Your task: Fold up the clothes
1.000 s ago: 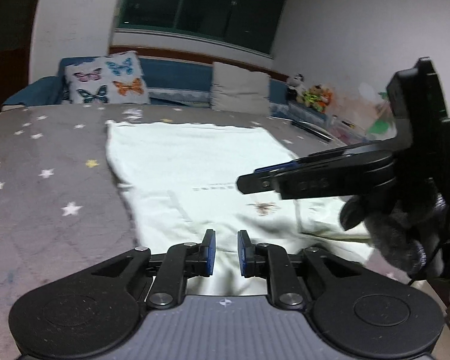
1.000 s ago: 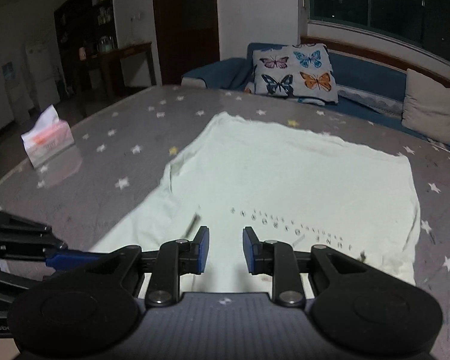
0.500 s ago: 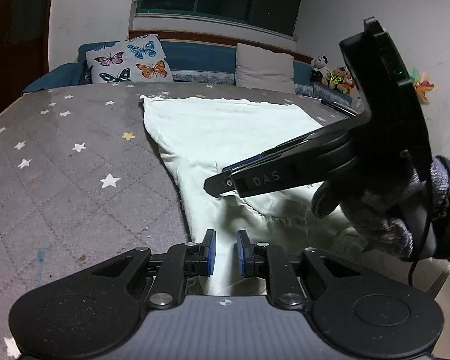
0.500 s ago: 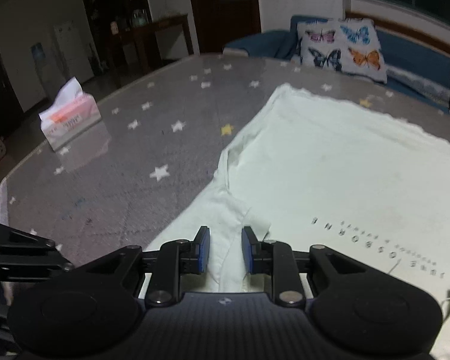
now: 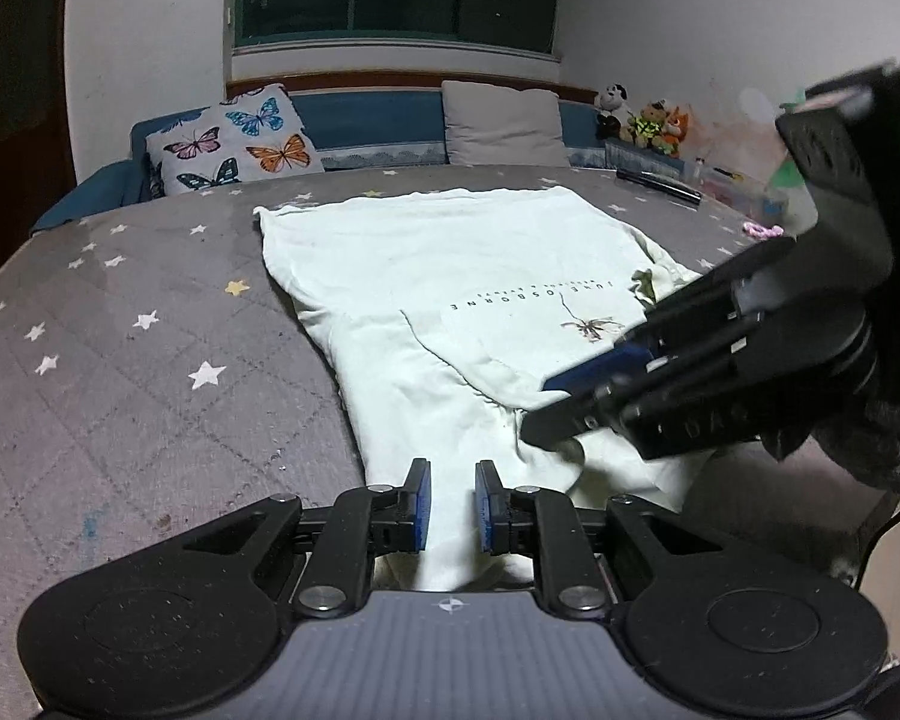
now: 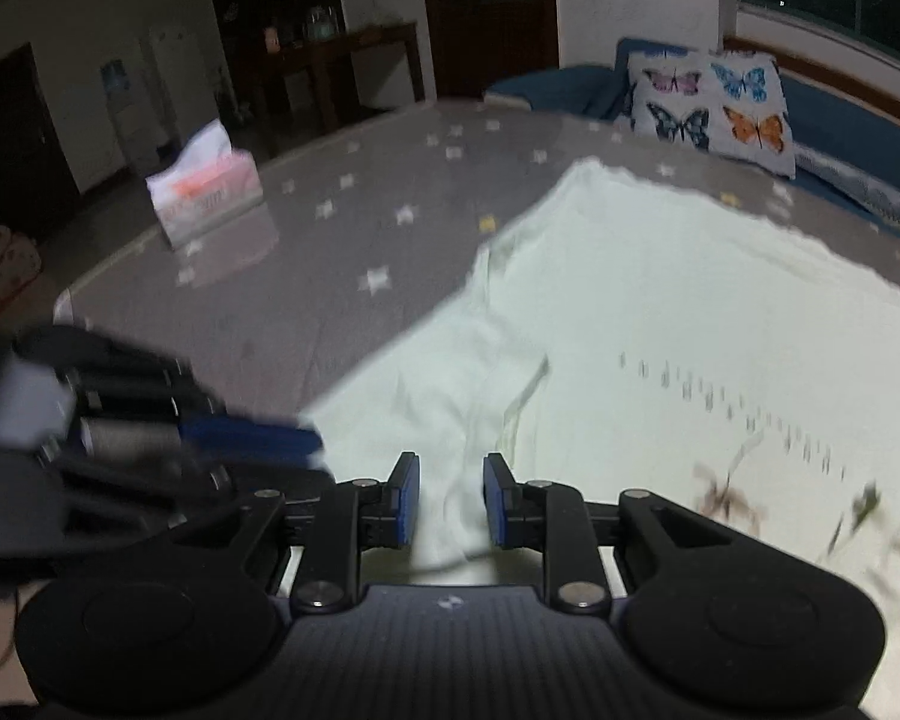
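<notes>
Ok so both my grippers are down at the near edge of the table, the one with the grey star-print cover. My left gripper has its blue pads set narrow with a bit of the pale green t-shirt sitting in the gap. Honestly I can't tell if the pads are actually pinching the cloth or just sitting either side of it. Same deal with my right gripper: narrow gap, a fold of the shirt's edge between the pads, and the view is blurry so I can't say if it's gripped.

From the left camera, my right gripper shows up just to the right, its tip down over a rumpled fold of the shirt.

The shirt itself lies spread out flat across the middle of the table, near edge bunched up by my fingers, dark printed lettering and a little insect design on it.

Off to the left on the table is a tissue box. Past the far edge there's a blue sofa with a butterfly pillow, a plain grey cushion, and some stuffed toys in the corner under the dark window.
</notes>
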A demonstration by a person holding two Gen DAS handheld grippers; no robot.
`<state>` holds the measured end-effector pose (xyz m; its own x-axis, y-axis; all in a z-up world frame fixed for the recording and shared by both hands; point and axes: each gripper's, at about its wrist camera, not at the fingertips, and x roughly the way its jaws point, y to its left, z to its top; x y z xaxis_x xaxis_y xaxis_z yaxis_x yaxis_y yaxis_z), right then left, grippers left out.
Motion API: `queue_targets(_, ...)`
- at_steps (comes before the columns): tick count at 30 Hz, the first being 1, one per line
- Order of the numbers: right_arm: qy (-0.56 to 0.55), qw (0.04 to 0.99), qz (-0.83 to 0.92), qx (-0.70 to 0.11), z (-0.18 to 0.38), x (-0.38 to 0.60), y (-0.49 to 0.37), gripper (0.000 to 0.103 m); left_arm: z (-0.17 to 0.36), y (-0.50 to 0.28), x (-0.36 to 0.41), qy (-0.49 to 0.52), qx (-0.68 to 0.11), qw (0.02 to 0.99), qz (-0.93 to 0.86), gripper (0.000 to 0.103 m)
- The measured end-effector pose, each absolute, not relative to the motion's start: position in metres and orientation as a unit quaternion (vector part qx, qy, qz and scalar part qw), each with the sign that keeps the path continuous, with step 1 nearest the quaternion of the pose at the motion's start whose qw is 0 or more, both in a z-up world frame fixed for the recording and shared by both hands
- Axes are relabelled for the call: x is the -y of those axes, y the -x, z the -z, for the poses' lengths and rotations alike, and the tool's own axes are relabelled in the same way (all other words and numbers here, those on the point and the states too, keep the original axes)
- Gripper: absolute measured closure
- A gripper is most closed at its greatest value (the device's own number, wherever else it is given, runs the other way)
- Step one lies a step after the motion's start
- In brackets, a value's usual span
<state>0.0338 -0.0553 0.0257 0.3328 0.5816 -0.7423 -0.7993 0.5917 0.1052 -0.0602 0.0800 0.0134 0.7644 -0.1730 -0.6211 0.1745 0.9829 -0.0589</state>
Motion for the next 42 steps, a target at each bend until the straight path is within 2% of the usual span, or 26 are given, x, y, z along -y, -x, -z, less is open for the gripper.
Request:
queue_targets(7,0.125,0.809,-0.422,-0.390,-0.020,0.070,-0.022,0.080,-0.012,0.072,-0.068,-0.045,-0.329,0.937,0.111,0.080)
queue_targets(9,0.123,0.811,-0.420,-0.389,-0.017,0.071,-0.021,0.080,-0.013,0.078,-0.062,-0.070,-0.321,0.937,0.121,0.070)
queue_targets(10,0.119,0.813,-0.419,-0.387,-0.019,0.072,-0.021,0.080,-0.014,0.081,-0.059,-0.082,-0.316,0.937,0.127,0.061)
queue_targets(11,0.113,0.815,-0.418,-0.386,-0.021,0.075,-0.021,0.080,-0.015,0.085,-0.057,-0.094,-0.310,0.937,0.132,0.058)
queue_targets(15,0.105,0.828,-0.405,-0.374,-0.032,0.090,-0.020,0.080,-0.014,0.092,-0.049,-0.133,-0.294,0.935,0.147,0.057)
queue_targets(22,0.101,0.853,-0.356,-0.367,-0.041,0.129,-0.022,0.079,-0.003,0.089,-0.028,-0.184,-0.283,0.922,0.190,0.049)
queue_targets(25,0.098,0.863,-0.330,-0.371,-0.042,0.151,-0.021,0.079,0.007,0.082,-0.020,-0.208,-0.283,0.916,0.194,0.049)
queue_targets(28,0.097,0.870,-0.307,-0.373,-0.043,0.170,-0.016,0.079,0.012,0.076,-0.016,-0.219,-0.277,0.913,0.206,0.051)
queue_targets(30,0.099,0.873,-0.296,-0.375,-0.043,0.180,-0.013,0.079,0.013,0.072,-0.015,-0.219,-0.277,0.911,0.214,0.065)
queue_targets(32,0.106,0.875,-0.285,-0.376,-0.044,0.188,-0.009,0.077,0.013,0.070,-0.015,-0.215,-0.278,0.910,0.218,0.084)
queue_targets(33,0.108,0.875,-0.283,-0.378,-0.044,0.191,-0.007,0.073,0.012,0.068,-0.015,-0.213,-0.279,0.911,0.219,0.088)
queue_targets(38,0.142,0.873,-0.280,-0.374,-0.044,0.198,0.008,0.068,-0.003,0.052,-0.020,-0.182,-0.277,0.921,0.206,0.092)
queue_targets(40,0.158,0.871,-0.282,-0.370,-0.044,0.198,0.014,0.059,-0.012,0.040,-0.023,-0.166,-0.278,0.925,0.200,0.092)
queue_targets(42,0.180,0.870,-0.284,-0.360,-0.044,0.198,0.021,0.058,-0.021,0.029,-0.026,-0.150,-0.279,0.927,0.198,0.093)
